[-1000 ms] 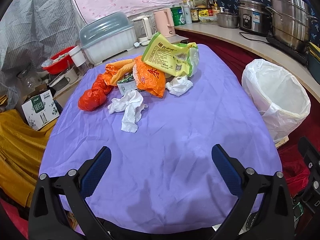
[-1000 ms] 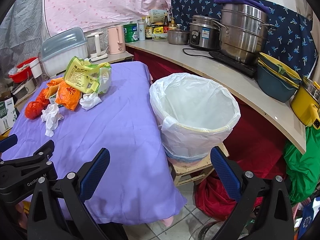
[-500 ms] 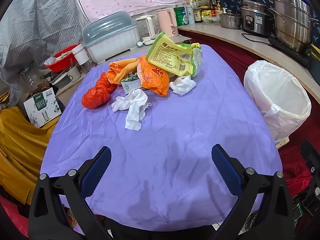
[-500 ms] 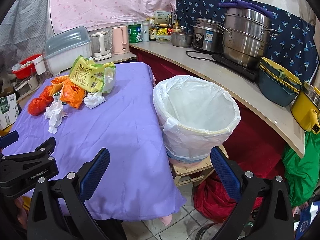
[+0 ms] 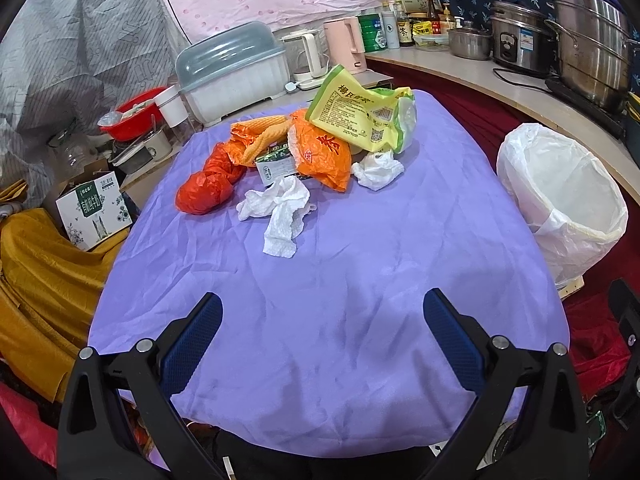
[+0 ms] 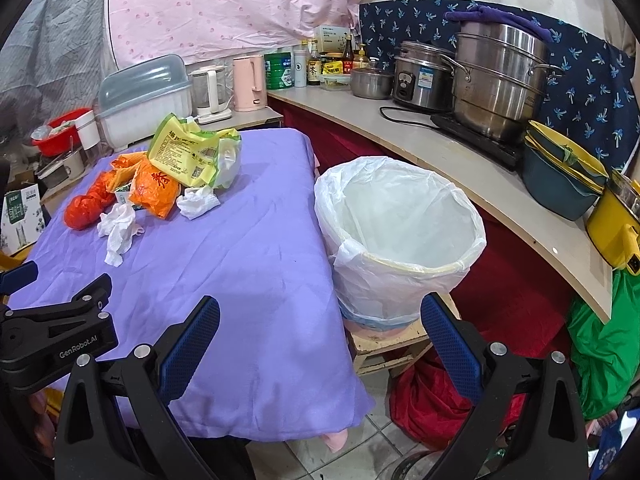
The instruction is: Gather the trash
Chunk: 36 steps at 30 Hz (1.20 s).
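Approach step, nothing picked yet. Left gripper [image 5: 322, 340] and right gripper [image 6: 320, 340] both spread wide, empty. Trash pile [image 5: 320, 148] sits at far end of the purple desk [image 5: 340, 288]; lined bin [image 6: 400, 240] stands just beside the desk, looks empty. Next: reach forward to nearest tissue [image 5: 280, 212], then close.
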### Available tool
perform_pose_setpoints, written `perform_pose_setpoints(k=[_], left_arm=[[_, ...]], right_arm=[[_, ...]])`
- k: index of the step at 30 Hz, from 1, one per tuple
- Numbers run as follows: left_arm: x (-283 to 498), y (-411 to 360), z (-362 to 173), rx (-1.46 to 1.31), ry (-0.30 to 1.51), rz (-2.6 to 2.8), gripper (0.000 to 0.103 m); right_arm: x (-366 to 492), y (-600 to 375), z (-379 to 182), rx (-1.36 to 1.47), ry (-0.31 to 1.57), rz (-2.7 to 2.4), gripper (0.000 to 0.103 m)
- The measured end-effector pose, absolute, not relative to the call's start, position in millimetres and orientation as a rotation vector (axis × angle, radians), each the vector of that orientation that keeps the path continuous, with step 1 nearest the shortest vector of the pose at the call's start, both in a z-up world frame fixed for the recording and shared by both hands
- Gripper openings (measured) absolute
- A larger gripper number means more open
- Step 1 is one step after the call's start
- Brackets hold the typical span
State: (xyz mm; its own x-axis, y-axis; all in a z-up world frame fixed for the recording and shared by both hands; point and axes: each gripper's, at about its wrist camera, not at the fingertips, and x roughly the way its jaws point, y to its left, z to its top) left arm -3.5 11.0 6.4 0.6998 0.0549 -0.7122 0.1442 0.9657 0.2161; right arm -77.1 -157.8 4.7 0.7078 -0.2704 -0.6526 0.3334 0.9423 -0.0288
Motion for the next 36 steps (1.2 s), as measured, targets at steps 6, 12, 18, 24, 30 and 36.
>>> perform_pose_setpoints(k=[6,12,18,24,30,36], left_arm=[[-2.5,11.5,6.4,0.264,0.8,-0.047,0.096],[-2.0,13.0,6.2,0.258,0.801,-0.043,0.096],[-1.0,15.1,5.5,0.255,0.801,-0.041,0.096],[-1.1,16.1,5.2,0.254,0.801,-0.042,0.096],[-1.2,18.2,4.7,0.251,0.801,-0.041,0.096],[-1.6,20.7,4.4,0.247,0.8,-0.04,0.096]], right_arm=[[-76.2,-157.6,5.2,0.096,0.711,-0.338,0.096],[-75.2,-156.1,4.0,0.096,0.716,-0.336,0.096],[-75.4,-154.8,3.0,0.096,0.718,-0.333,0.096],[-76.1,-154.2,2.6,0.096,0.719,-0.334,0.096],[-76.0,-154.8,2.6,0.098,0.719,-0.333,0.096],[-76.3,-154.1,2.6,0.098,0.72,-0.331,0.096]])
